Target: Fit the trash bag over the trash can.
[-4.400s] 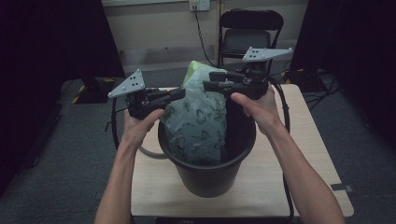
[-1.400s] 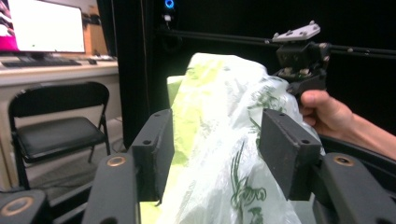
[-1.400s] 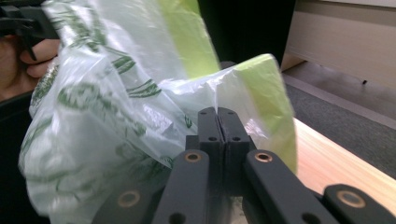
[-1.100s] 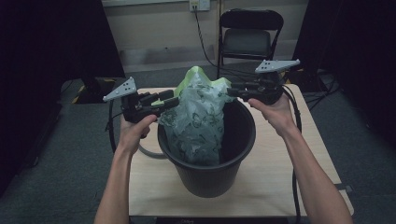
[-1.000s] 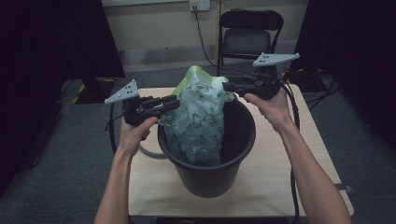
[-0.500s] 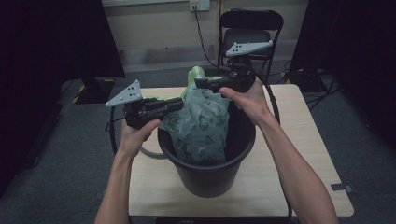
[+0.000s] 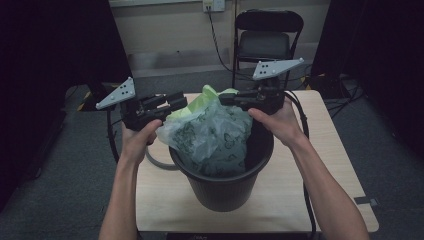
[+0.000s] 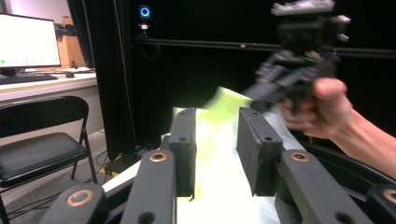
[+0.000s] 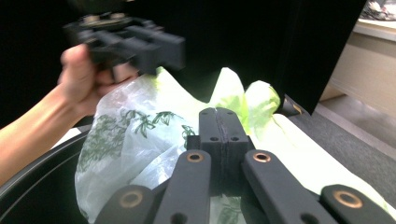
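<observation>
A translucent plastic bag (image 7: pixel 207 132) printed with dark green leaf patterns stands half inside a black bucket (image 7: pixel 225 187), its crumpled body bulging above the rim toward the left. Its top edge is pale lime green and rises in bunched peaks at the back. The bucket sits upright near the middle of the light wooden desk (image 7: pixel 330 165), round and tapering downward, with the bag filling its left part and dark open space on the right.

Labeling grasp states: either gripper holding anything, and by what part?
Right gripper is shut on the plastic bag at its upper edge. Left gripper straddles the bag, jaws open.
</observation>
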### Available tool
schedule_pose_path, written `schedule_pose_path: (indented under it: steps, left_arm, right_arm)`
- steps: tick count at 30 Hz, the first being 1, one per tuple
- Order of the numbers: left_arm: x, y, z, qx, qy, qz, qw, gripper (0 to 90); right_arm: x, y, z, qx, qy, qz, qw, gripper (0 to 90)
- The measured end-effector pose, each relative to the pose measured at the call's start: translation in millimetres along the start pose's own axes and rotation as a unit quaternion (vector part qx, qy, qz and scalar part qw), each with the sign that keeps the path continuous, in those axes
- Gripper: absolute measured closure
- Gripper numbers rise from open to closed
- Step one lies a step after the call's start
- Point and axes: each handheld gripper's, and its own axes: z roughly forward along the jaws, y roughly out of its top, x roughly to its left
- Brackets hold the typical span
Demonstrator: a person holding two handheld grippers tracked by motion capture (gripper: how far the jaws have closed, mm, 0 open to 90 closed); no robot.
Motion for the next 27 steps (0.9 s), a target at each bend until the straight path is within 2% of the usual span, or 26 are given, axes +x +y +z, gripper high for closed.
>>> schedule_pose_path:
  steps: [2,5,6,7,8,9,10,11,12,15,16,18,22,24,26,27]
  left_arm:
    - [4.2,0.5,1.7,0.002,0.004,-0.001,1.0,67.1]
    - [13.4,0.4,10.3,0.014,0.0,-0.012,0.9998,62.3]
    - [19.0,1.1,18.4,0.031,-0.011,-0.019,0.9993,58.9]
    - [19.0,1.1,18.4,0.031,-0.011,-0.019,0.9993,57.8]
    - [22.1,3.6,23.0,0.047,-0.005,-0.012,0.9988,57.8]
    - [24.5,4.5,24.2,0.048,-0.003,-0.014,0.9988,57.4]
    - [31.1,6.1,24.2,0.036,-0.009,-0.026,0.999,57.5]
    - [31.1,6.1,24.2,0.036,-0.009,-0.026,0.999,57.5]
    - [34.7,7.6,22.7,0.032,0.0,-0.028,0.9991,57.5]
    - [34.6,7.7,23.0,0.039,-0.004,-0.024,0.999,57.2]
    - [34.7,7.0,23.7,0.043,-0.012,-0.022,0.9988,56.6]
    - [35.8,6.4,23.1,0.036,-0.012,-0.027,0.9989,56.6]
    - [39.5,3.9,25.4,0.013,-0.037,-0.043,0.9983,56.7]
    - [35.6,4.2,29.4,0.008,-0.055,-0.042,0.9976,56.2]
    - [28.5,5.2,34.1,-0.001,-0.082,-0.037,0.996,55.2]
    - [25.6,5.9,36.0,0.004,-0.084,-0.032,0.9959,55.2]
  right_arm:
    - [1.6,-1.4,-1.4,-0.001,0.002,-0.001,1.0,90.0]
    - [6.0,-6.5,-5.1,-0.006,0.008,-0.008,0.9999,90.0]
    - [7.3,-7.2,-5.6,-0.009,0.012,-0.01,0.9998,90.0]
    - [7.3,-7.2,-5.6,-0.009,0.012,-0.01,0.9998,90.0]
    - [7.9,-7.1,-5.7,-0.011,0.016,-0.012,0.9997,90.0]
    - [9.7,-6.5,-6.0,-0.012,0.017,-0.016,0.9997,90.0]
    - [12.6,-5.9,-7.5,-0.015,0.022,-0.021,0.9994,90.0]
    - [12.6,-5.9,-7.5,-0.015,0.022,-0.021,0.9994,90.0]
    - [14.8,-4.8,-9.9,-0.018,0.024,-0.024,0.9992,90.0]
    - [16.1,-3.8,-12.0,-0.022,0.024,-0.028,0.9991,90.0]
    - [16.6,-2.6,-13.9,-0.028,0.03,-0.027,0.9988,90.0]
    - [17.0,-2.0,-14.7,-0.032,0.031,-0.026,0.9987,90.0]
    - [20.8,2.7,-19.4,-0.047,0.041,-0.032,0.9975,90.0]
    - [20.5,4.2,-19.9,-0.053,0.045,-0.035,0.997,90.0]
    - [17.2,4.2,-16.5,-0.051,0.043,-0.032,0.9973,90.0]
    - [17.2,4.2,-16.5,-0.051,0.043,-0.032,0.9973,90.0]
